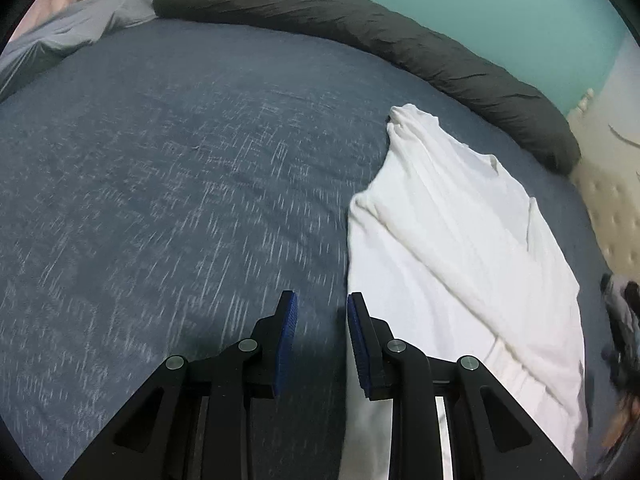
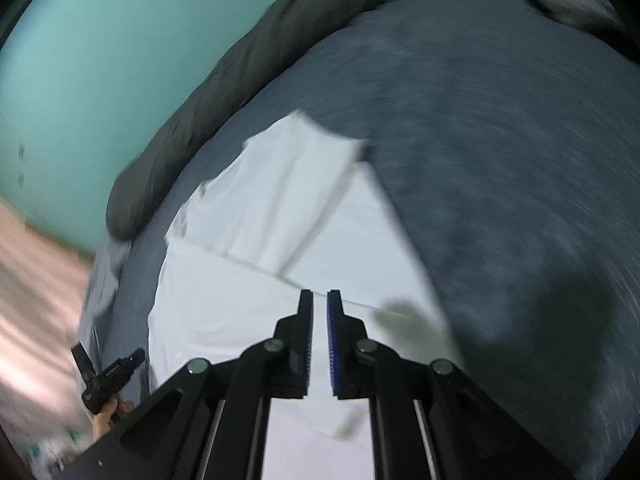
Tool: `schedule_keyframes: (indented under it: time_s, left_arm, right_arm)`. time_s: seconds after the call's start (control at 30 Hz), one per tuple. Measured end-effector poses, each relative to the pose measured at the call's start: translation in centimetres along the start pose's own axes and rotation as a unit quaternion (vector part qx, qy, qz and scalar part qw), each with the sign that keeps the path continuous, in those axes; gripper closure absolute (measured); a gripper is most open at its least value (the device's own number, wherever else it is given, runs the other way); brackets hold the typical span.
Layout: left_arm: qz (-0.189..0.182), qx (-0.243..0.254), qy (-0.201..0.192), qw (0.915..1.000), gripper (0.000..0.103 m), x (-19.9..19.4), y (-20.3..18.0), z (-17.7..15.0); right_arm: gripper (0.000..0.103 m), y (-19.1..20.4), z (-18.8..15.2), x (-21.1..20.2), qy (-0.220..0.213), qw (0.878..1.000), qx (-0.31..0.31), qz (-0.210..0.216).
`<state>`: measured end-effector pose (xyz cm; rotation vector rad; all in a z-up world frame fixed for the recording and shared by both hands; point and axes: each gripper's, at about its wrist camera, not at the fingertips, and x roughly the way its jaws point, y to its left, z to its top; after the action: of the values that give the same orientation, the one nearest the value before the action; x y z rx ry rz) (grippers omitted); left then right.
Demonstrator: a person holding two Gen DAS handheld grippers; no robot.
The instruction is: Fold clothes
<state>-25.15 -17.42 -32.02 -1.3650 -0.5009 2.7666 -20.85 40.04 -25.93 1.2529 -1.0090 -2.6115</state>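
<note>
Shirt (image 1: 452,240) lay partly folded on bed (image 1: 180,184). Left gripper (image 1: 322,308) and right gripper (image 2: 320,300) both stood parted, grasping nothing.

A bedroom: blue-sheeted bed (image 1: 168,168), dark bolster pillow (image 1: 360,28), teal wall (image 1: 500,4).
</note>
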Motion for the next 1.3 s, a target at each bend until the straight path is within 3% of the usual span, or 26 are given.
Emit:
schedule_keyframes:
  time_s: [0.17, 0.37, 0.63, 0.77, 0.9, 1.2, 1.3]
  left_arm:
    - [-0.001, -0.014, 0.004, 0.9999, 0.073, -0.2, 0.9, -0.8]
    - [-0.007, -0.016, 0.001, 0.9998, 0.069, -0.6, 1.3, -1.1]
    - [-0.011, -0.030, 0.001, 0.9995, 0.068, 0.1, 2.2, -0.8]
    - [-0.017, -0.014, 0.003, 0.9998, 0.068, 0.2, 2.1, -0.9]
    - [-0.028, -0.031, 0.005, 0.9991, 0.068, 0.5, 2.7, -0.8]
    - [-0.035, -0.041, 0.003, 0.9986, 0.068, -0.3, 3.4, -1.4]
    - [-0.036, -0.043, 0.003, 0.9984, 0.068, -0.1, 3.3, -1.1]
  right_arm:
    - [0.076, 8.4, 3.2, 5.1, 0.044, 0.995, -0.090, 0.015]
    - [0.076, 18.9, 6.2, 13.0, 0.086, 0.976, -0.199, 0.026]
    - [0.076, 28.6, 8.5, 23.0, 0.114, 0.941, -0.319, 0.012]
    - [0.076, 32.1, 8.8, 27.0, 0.119, 0.926, -0.359, 0.009]
    - [0.076, 35.3, 8.5, 30.4, 0.124, 0.905, -0.407, -0.005]
    - [0.076, 38.4, 7.3, 37.5, 0.127, 0.868, -0.472, -0.084]
    - [0.076, 38.3, 7.5, 38.5, 0.120, 0.871, -0.466, -0.097]
